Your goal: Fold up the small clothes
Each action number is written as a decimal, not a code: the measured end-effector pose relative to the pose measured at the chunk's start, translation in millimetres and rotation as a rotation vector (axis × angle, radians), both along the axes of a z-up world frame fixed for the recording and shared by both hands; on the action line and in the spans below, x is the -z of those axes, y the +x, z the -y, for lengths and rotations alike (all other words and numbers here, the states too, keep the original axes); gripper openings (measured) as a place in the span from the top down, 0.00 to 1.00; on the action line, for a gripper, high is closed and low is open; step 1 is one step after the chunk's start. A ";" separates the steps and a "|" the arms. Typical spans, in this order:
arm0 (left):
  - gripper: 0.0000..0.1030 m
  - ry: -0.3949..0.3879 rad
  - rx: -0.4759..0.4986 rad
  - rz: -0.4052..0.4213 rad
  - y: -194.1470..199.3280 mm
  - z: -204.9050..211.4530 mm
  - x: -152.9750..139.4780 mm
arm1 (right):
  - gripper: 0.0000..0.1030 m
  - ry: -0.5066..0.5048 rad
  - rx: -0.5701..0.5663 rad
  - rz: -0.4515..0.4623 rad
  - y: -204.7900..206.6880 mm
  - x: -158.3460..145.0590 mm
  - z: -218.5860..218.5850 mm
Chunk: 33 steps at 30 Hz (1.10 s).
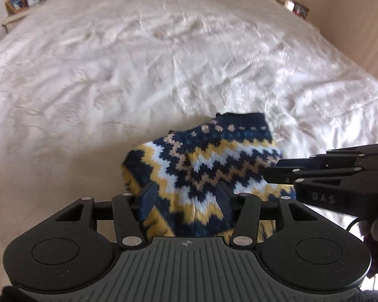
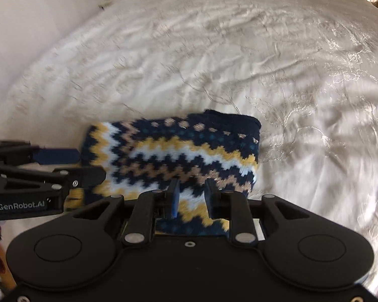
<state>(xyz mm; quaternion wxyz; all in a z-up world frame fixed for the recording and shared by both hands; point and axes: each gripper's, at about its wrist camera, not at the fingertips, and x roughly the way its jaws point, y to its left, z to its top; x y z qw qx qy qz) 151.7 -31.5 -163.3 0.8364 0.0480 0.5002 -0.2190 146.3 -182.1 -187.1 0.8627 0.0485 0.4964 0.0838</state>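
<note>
Meanwhile, my left gripper [image 1: 186,198] and right gripper [image 2: 190,196], both apart, straddle near edge of zigzag-knit sweater [image 2: 179,148] on white bedspread [image 2: 239,63] just ahead. Fold seems mid-way; next move likely needs pinching hem.

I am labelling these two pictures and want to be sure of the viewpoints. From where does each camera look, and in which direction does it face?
Left wrist: sits on the left gripper, looks forward along its fingers over the knitted sweater and the white bedspread; the right gripper enters from the right.
Right wrist: sits on the right gripper, looks over the same knitted sweater and white bedspread; the left gripper enters from the left.
Shared: the sweater, the bedspread, both grippers.
</note>
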 end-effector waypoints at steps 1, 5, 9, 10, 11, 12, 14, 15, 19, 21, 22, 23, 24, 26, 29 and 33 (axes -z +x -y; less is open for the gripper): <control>0.52 0.014 0.001 -0.027 5.3 -0.3 8.7 | 0.66 -0.020 0.004 -0.014 3.9 5.2 -1.2; 0.50 0.032 0.001 -0.104 21.3 -7.5 41.7 | 0.51 -0.018 0.009 -0.050 13.2 20.4 -2.5; 0.49 0.044 0.012 -0.118 27.2 -6.4 46.9 | 0.31 0.025 -0.009 -0.054 16.2 27.0 -8.5; 0.49 0.035 0.010 -0.127 27.8 -8.1 48.8 | 0.31 0.029 0.003 -0.056 16.3 28.4 -7.7; 0.49 0.030 0.006 -0.133 29.6 -7.4 49.2 | 0.31 0.034 0.013 -0.059 16.0 29.1 -6.9; 0.49 0.030 0.005 -0.136 30.8 -6.5 49.6 | 0.31 0.038 0.022 -0.059 15.6 29.6 -6.3; 0.49 0.031 0.005 -0.141 32.6 -5.7 50.9 | 0.30 0.045 0.033 -0.060 17.1 30.2 -5.3; 0.49 0.031 0.006 -0.144 34.8 -4.2 52.0 | 0.30 0.048 0.037 -0.060 17.4 30.5 -4.7; 0.48 0.025 0.002 -0.156 37.8 -5.9 53.3 | 0.30 0.067 0.052 -0.067 19.5 32.0 -2.3; 0.48 0.022 0.003 -0.162 39.6 -5.9 54.2 | 0.29 0.081 0.059 -0.065 20.0 33.0 -0.8; 0.48 0.022 0.006 -0.164 40.5 -6.0 54.6 | 0.29 0.083 0.060 -0.064 20.3 33.4 -0.7; 0.47 0.020 0.008 -0.166 41.3 -5.7 55.2 | 0.29 0.085 0.061 -0.064 20.7 33.4 -0.8; 0.47 0.018 0.010 -0.168 42.2 -5.6 55.7 | 0.29 0.086 0.062 -0.064 20.6 33.1 -0.7; 0.45 0.012 0.012 -0.171 44.2 -5.1 57.1 | 0.29 0.086 0.065 -0.064 20.5 31.9 -1.2; 0.38 -0.001 0.025 -0.176 46.4 -4.0 58.4 | 0.29 0.087 0.068 -0.044 17.0 26.0 -1.3; 0.28 -0.017 0.042 -0.181 47.9 -1.3 60.2 | 0.28 0.043 0.091 0.001 2.7 9.7 -1.7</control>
